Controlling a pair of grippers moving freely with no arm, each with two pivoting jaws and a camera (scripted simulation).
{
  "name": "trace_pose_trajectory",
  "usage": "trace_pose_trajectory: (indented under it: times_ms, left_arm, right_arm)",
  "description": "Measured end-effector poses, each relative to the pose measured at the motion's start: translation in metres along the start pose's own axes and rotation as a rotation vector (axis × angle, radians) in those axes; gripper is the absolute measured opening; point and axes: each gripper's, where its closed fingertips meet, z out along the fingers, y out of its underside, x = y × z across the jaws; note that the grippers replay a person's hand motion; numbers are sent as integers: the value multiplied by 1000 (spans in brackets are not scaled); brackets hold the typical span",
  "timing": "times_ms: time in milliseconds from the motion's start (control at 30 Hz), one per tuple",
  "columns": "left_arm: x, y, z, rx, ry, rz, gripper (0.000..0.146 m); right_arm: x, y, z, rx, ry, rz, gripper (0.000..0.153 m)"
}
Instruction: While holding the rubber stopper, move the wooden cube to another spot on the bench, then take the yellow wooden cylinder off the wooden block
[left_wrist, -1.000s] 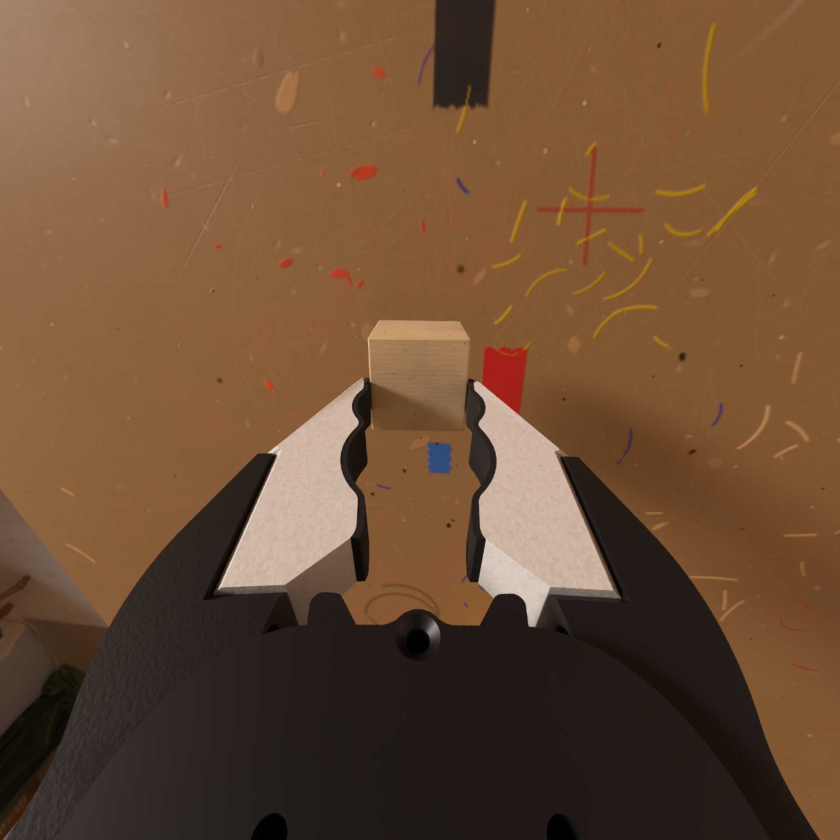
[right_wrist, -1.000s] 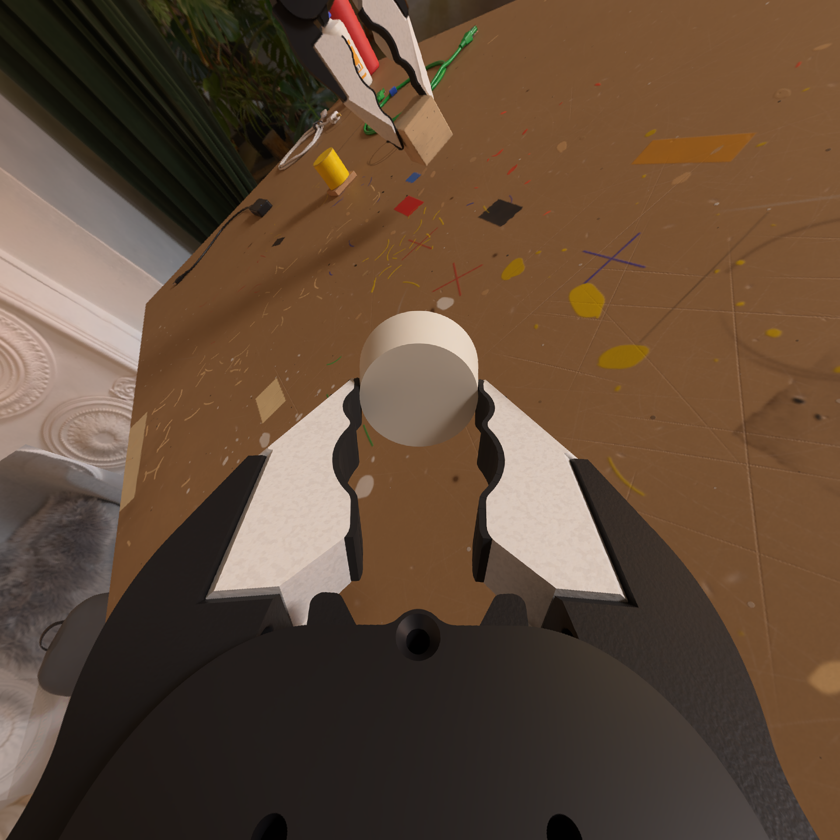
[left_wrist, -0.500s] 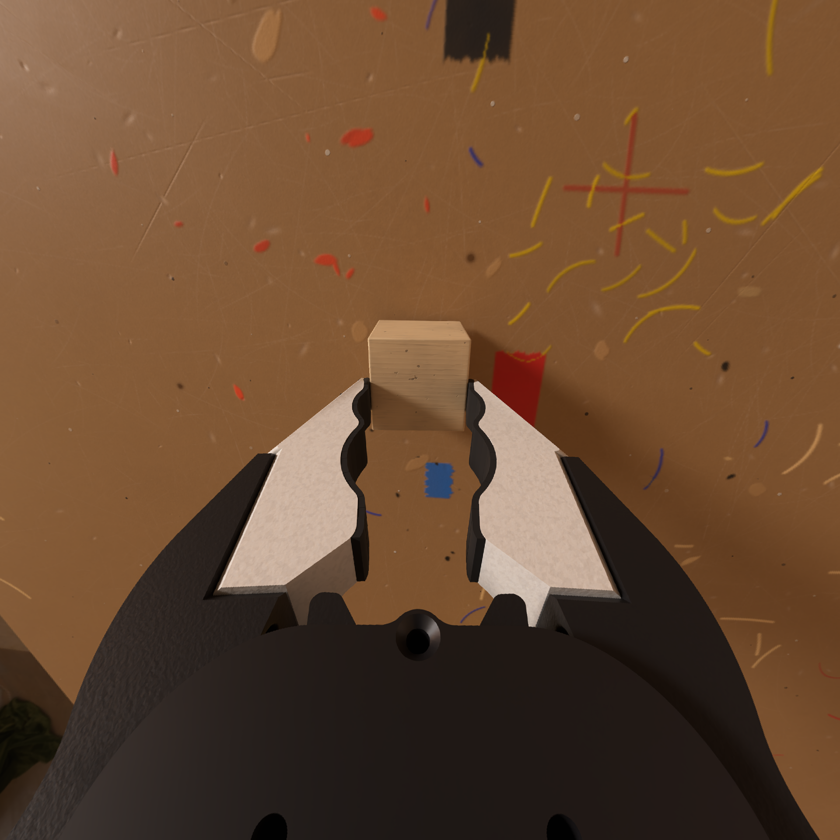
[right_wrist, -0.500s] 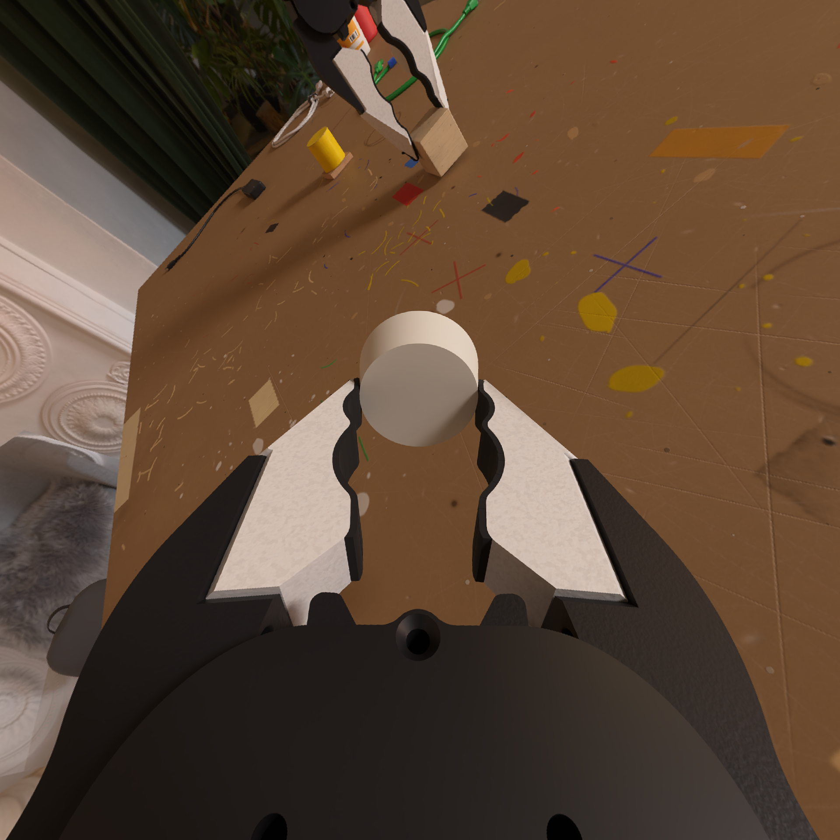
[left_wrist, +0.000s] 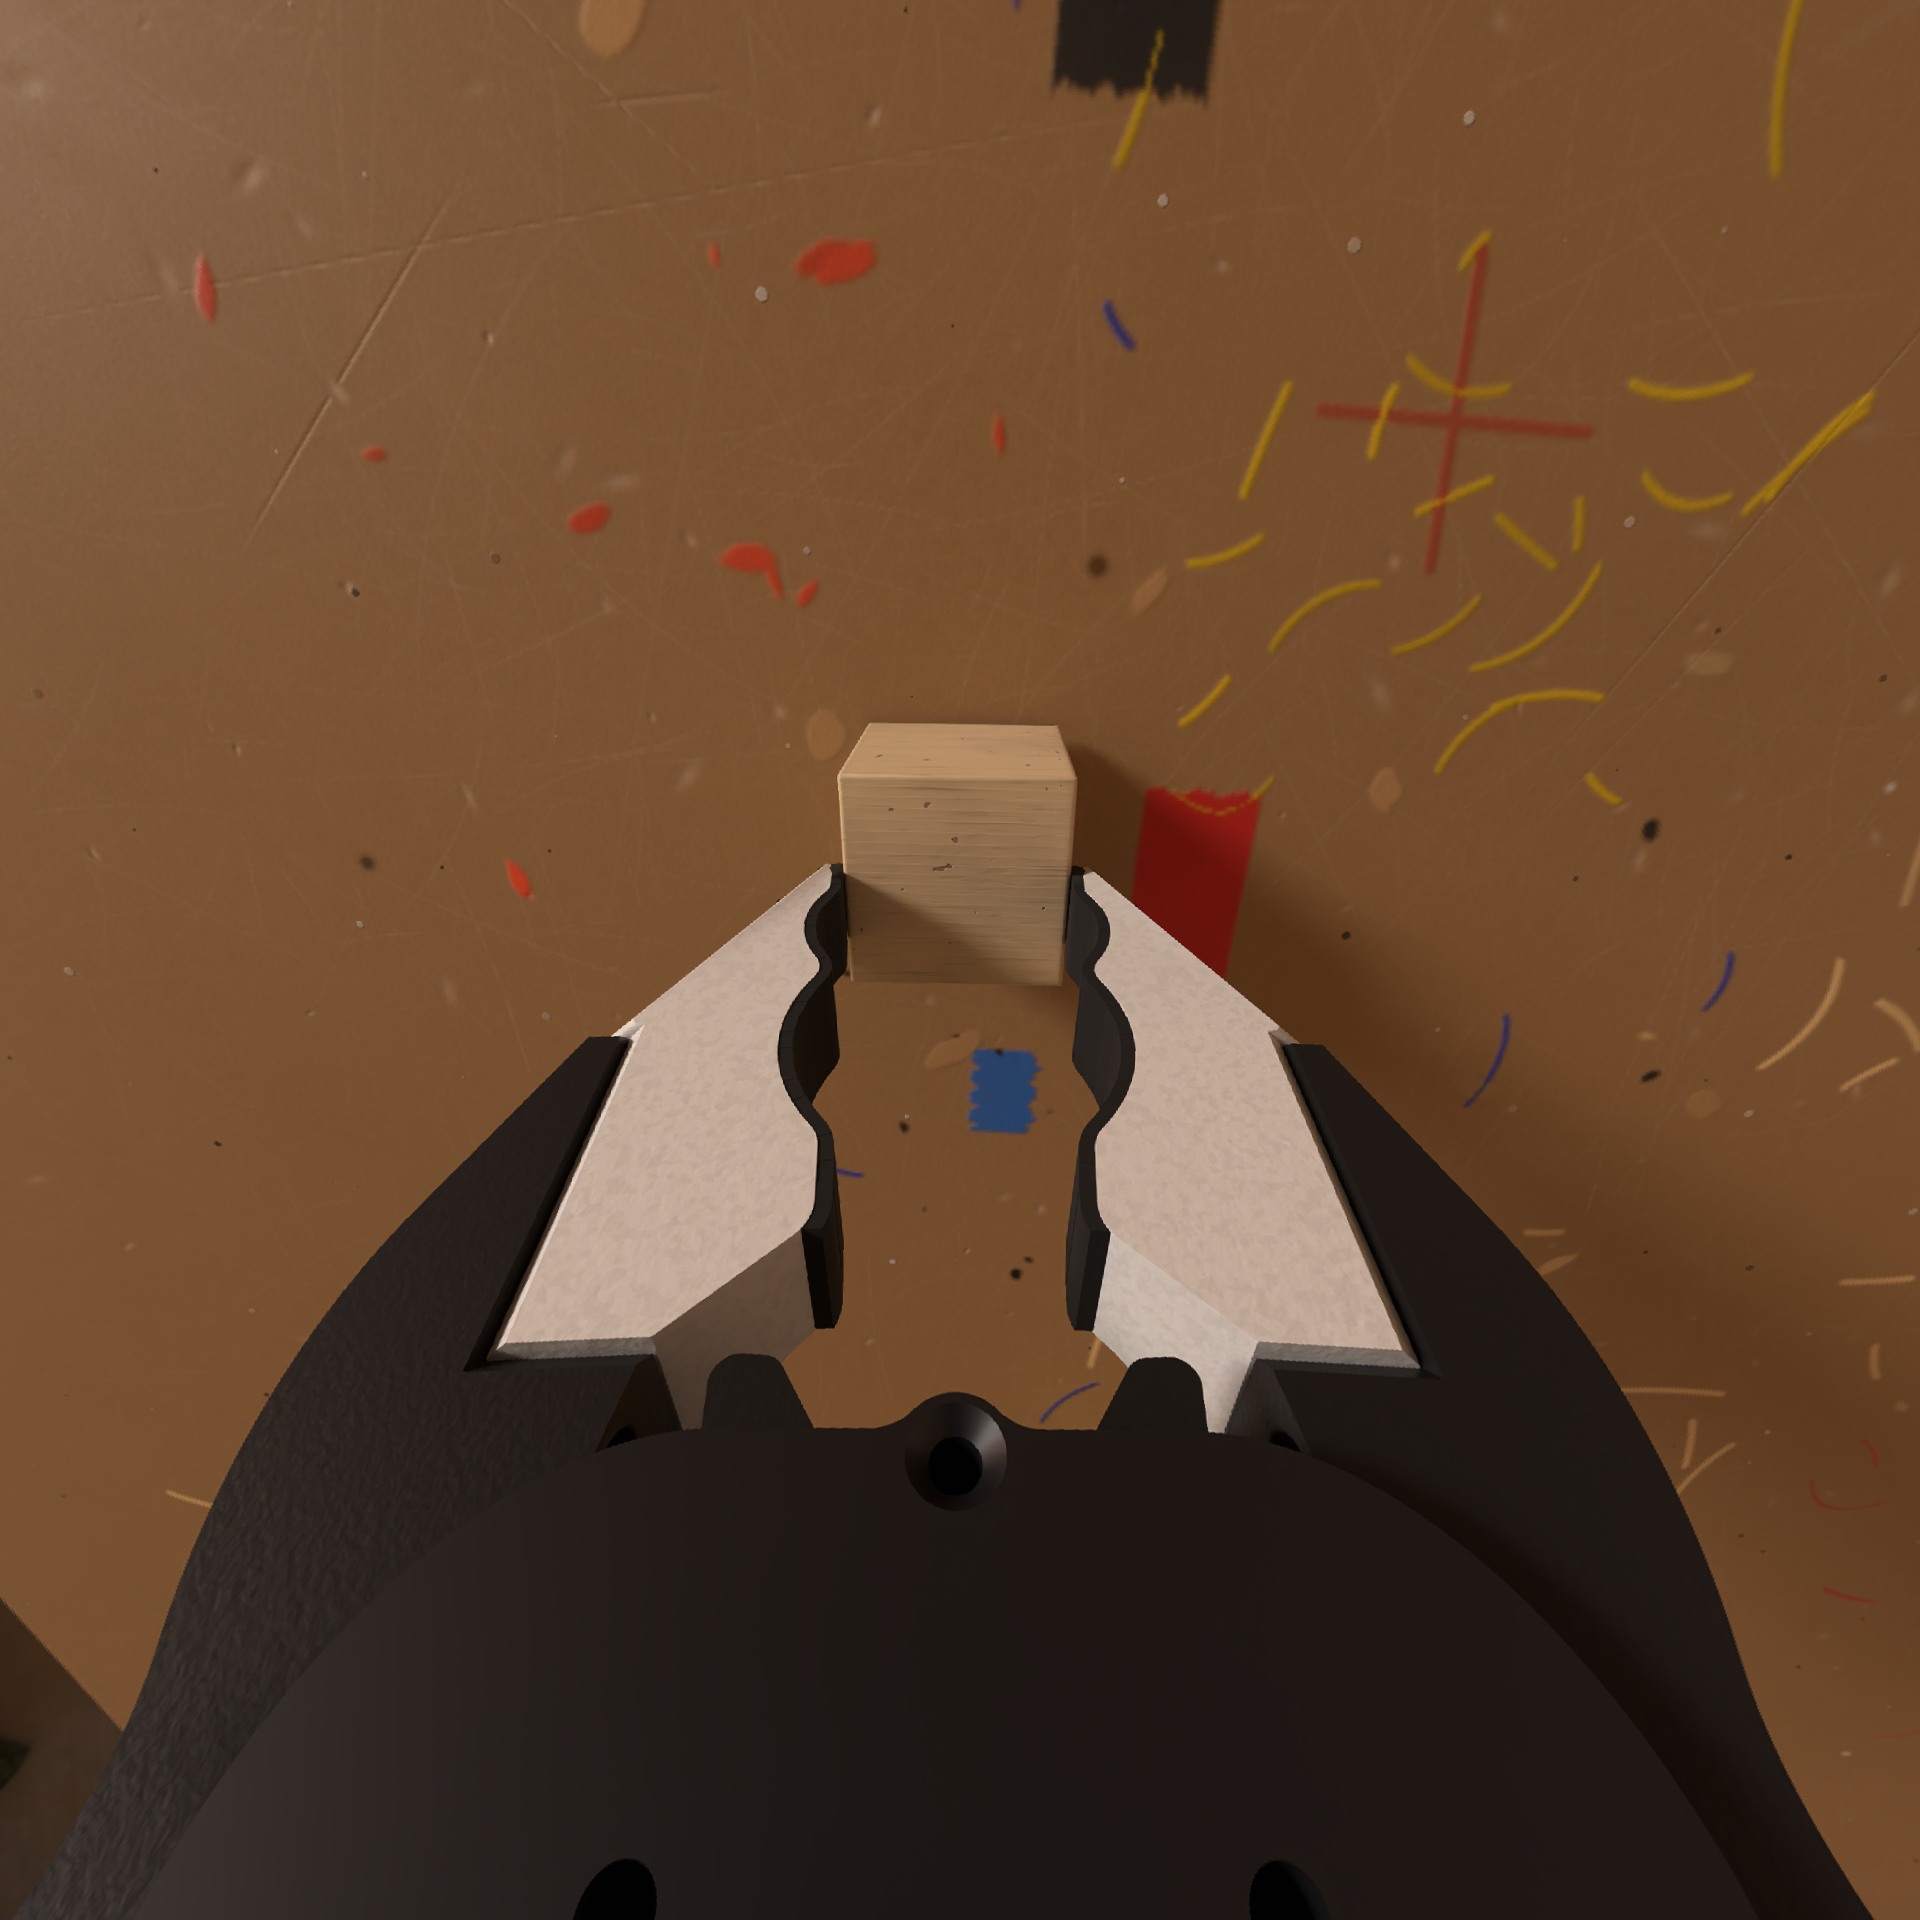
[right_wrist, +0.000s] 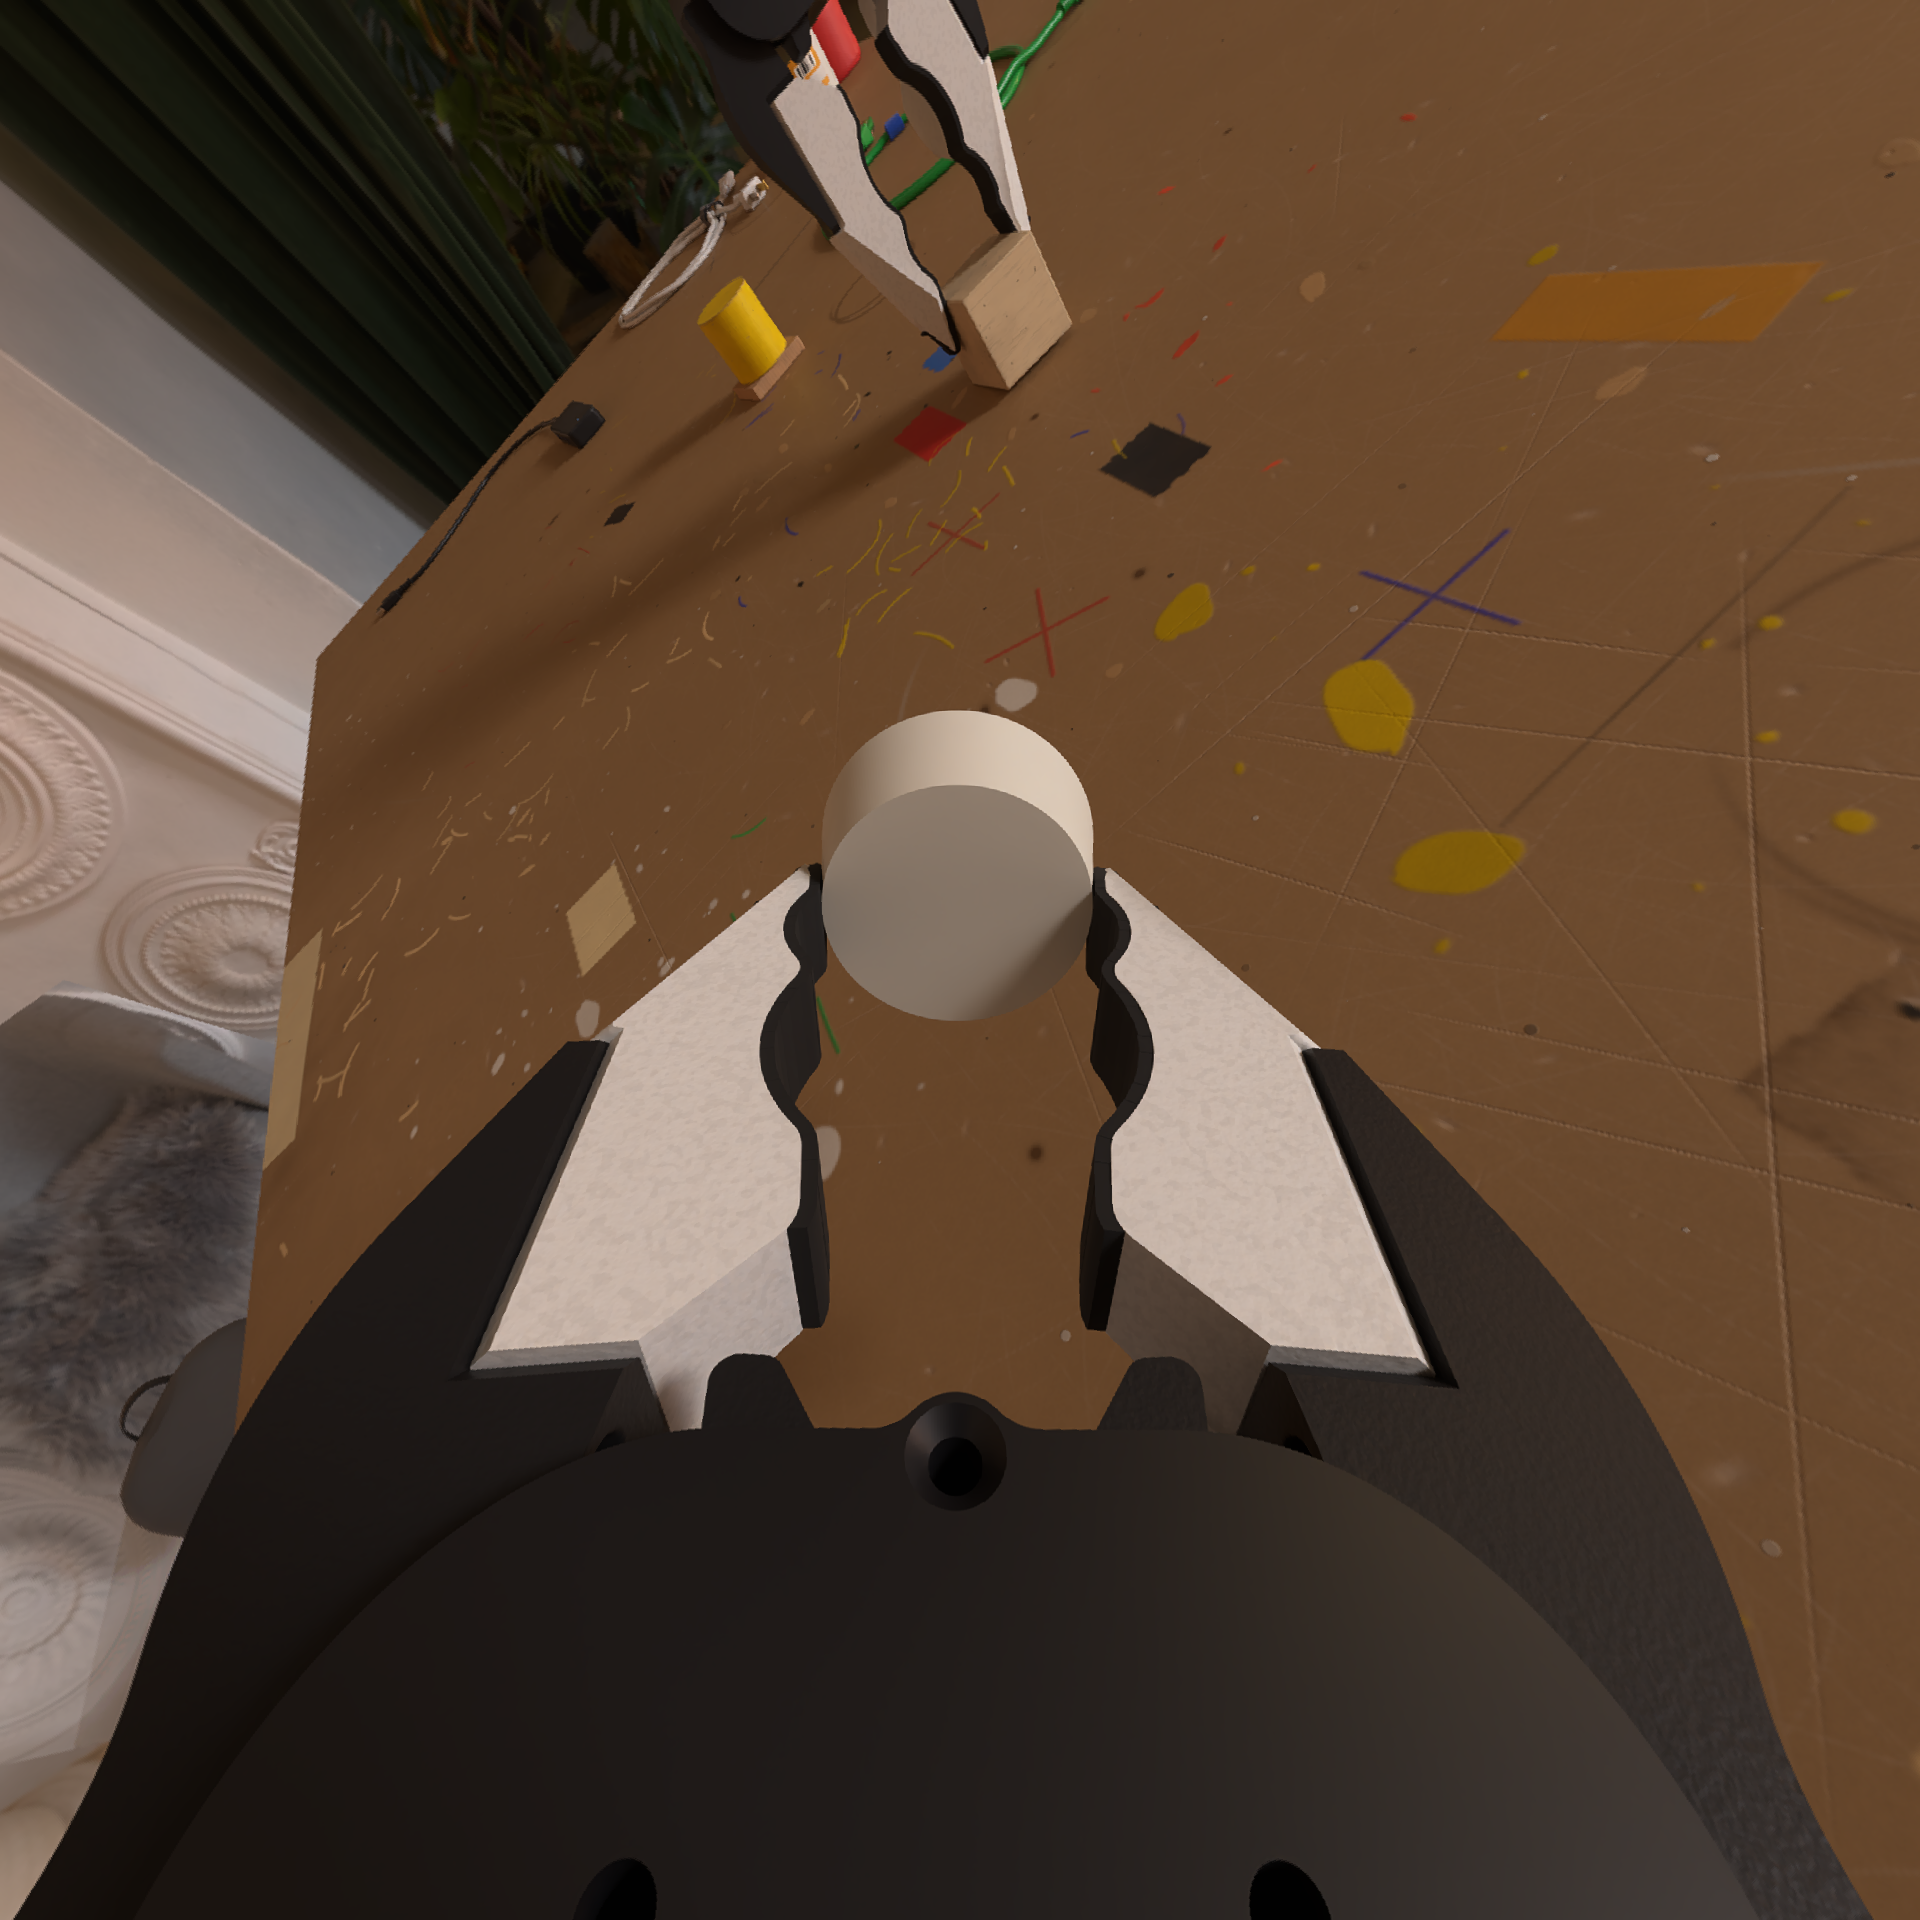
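Observation:
My left gripper (left_wrist: 956, 883) is shut on the pale wooden cube (left_wrist: 956, 852), its fingertips on the cube's two sides. In the right wrist view the cube (right_wrist: 1013, 307) sits low at the bench surface beside a blue mark, still between the left gripper's (right_wrist: 982, 286) fingers. My right gripper (right_wrist: 956, 883) is shut on the cream rubber stopper (right_wrist: 956, 862) and holds it above the bench. The yellow wooden cylinder (right_wrist: 740, 327) stands upright on a small wooden block (right_wrist: 774, 376), left of the cube.
The brown bench (right_wrist: 1351, 1039) carries paint marks and tape patches. A green cable (right_wrist: 935, 182), a white cord (right_wrist: 686, 260) and a black cable with plug (right_wrist: 577, 424) lie near its far left edge. A red-capped bottle (right_wrist: 831, 31) stands behind the left gripper.
My left gripper has carried the cube down toward the bench and closer to the blue and red marks. My right gripper has kept hold of the stopper and shifted slightly.

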Motion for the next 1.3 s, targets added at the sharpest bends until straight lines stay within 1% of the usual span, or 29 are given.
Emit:
trace_pose_trajectory:
  times_ms: [67, 133, 200, 300, 367, 467, 533, 567, 633, 767, 833, 900, 1033, 1200, 1267, 1300]
  left_arm:
    - [0, 0, 0, 3, -8, -9, 42]
    - [-4, 2, 0, -1, -45, -14, 42]
    - [-8, 4, -3, -4, -70, -27, 78]
    - [-10, 7, -22, 0, -122, -54, 95]
    - [-11, 7, -52, 42, -183, -80, 101]
    - [-2, 18, -110, 159, -230, -184, 101]
    - [8, 42, -142, 190, -266, -264, 101]
    - [15, 59, -153, 188, -287, -303, 101]
    - [29, 97, -162, 157, -310, -388, 97]
    - [49, 174, -142, 62, -335, -575, 94]
    - [54, 203, -128, 35, -343, -612, 93]
    - [56, 225, -115, 17, -338, -621, 89]
    - [56, 247, -96, -45, -297, -593, 84]
    - [51, 253, -85, -105, -266, -552, 77]
    - [48, 252, -86, -105, -290, -594, 76]
    - [45, 253, -88, -101, -326, -649, 77]
  right_arm:
    - [0, 0, 0, 2, -1, 0, 50]
    - [-1, -1, 0, 3, -2, -3, 50]
    - [-1, -1, 1, 2, -5, -8, 50]
    - [-2, -2, 3, 2, -15, -13, 50]
    - [-3, -3, 3, 6, -23, -20, 50]
    - [-4, -4, 4, 13, -38, -29, 50]
    - [-5, -5, 5, 20, -55, -31, 50]
    - [-6, -5, 5, 23, -65, -32, 50]
    - [-7, -6, 7, 27, -86, -33, 50]
    - [-11, -7, 11, 31, -128, -36, 50]
    - [-14, -7, 12, 25, -133, -47, 50]
    - [-16, -6, 11, 16, -129, -56, 50]
    - [-18, -5, 5, 19, -105, -59, 50]
    - [-20, -2, 4, 28, -91, -39, 50]
    - [-20, -1, 6, 17, -89, -34, 50]
    - [-21, -1, 7, 11, -89, -36, 50]
